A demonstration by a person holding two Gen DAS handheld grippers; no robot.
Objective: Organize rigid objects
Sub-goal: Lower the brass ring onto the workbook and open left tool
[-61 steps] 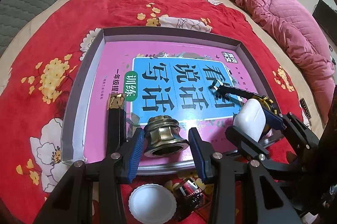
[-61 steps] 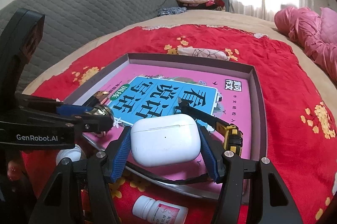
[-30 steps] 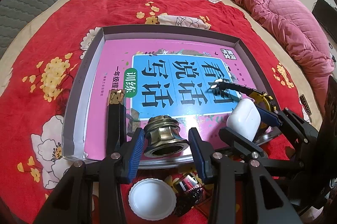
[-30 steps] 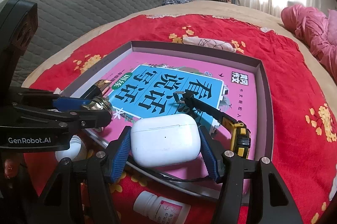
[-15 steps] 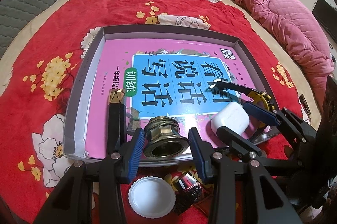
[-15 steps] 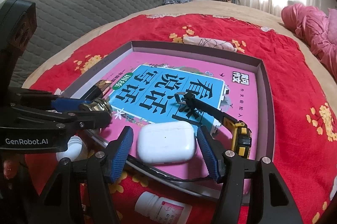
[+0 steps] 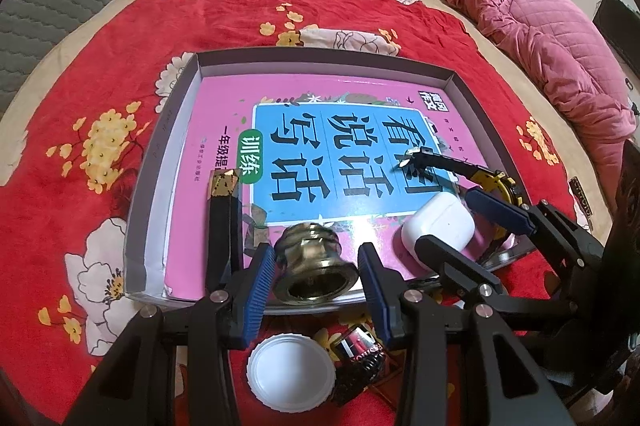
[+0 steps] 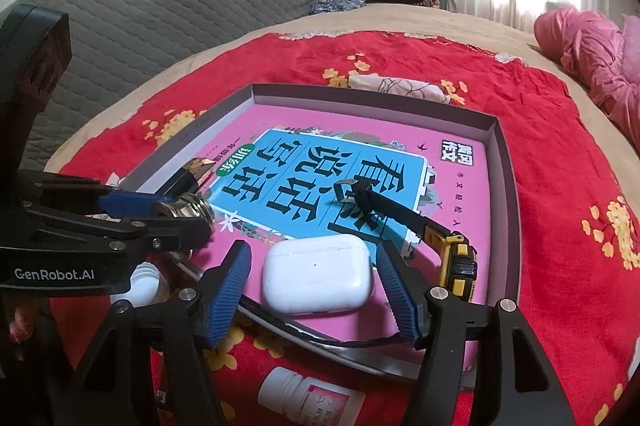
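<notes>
Your right gripper (image 8: pixel 314 292) has just been opening: its blue pads (image 8: pixel 230 286) stand clear on both sides of the white case (image 8: pixel 318 280), which lies between them on the pink book (image 8: pixel 452 186) near the front edge of the tray (image 8: pixel 506 162). The case rests on the book's cover, touched by neither pad.

Your left gripper (image 7: pixel 316 276) is clamped on the brass fitting (image 7: pixel 314 266), both pads against its flanks, at the tray's near rim. The left view shows the fitting's open mouth facing the camera; the right view shows it only from the side (image 8: pixel 188 212), pinched between the fingers, and there you cannot tell whether it rests on the tray or hangs over it.

Only the left view shows the white cap (image 7: pixel 290 372) and the battery (image 7: pixel 362 356) on the red cloth (image 7: pixel 80 98) under the gripper, outside the tray. Only the right view shows the white pill bottle (image 8: pixel 308 400) lying on the cloth in front of the tray.

Both views show the black strap (image 7: pixel 222 214) with a gold tip on the book's left side, and the tape measure (image 8: pixel 456 262) on its right side, black blade (image 8: pixel 384 206) pulled out toward the middle of the cover. In the left view its yellow body (image 7: pixel 496 184) sits just beyond the case, partly behind your right gripper's finger.
</notes>
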